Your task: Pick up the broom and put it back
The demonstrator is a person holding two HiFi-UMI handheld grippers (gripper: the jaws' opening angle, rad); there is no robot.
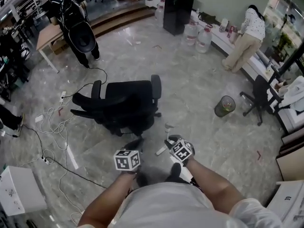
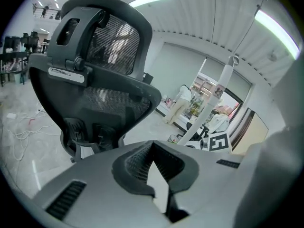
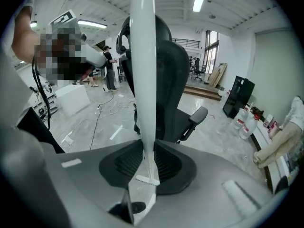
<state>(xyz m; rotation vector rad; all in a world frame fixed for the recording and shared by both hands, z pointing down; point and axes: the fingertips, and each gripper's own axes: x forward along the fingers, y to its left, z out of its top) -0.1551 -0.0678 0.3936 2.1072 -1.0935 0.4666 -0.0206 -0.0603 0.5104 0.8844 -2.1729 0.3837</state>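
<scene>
The broom's white handle rises straight up between the pads of my right gripper, which is shut on it. In the head view the right gripper is low in the middle, with a short piece of the handle showing beside it. My left gripper is just to its left, apart from the handle. Its jaws meet at the tips with nothing between them. The left gripper view shows the handle slanting at the right. The broom's head is hidden.
A black office chair stands right in front of both grippers. Cables trail over the floor at the left, by a white box. A green bin and another chair are at the right. A person stands at the far counter.
</scene>
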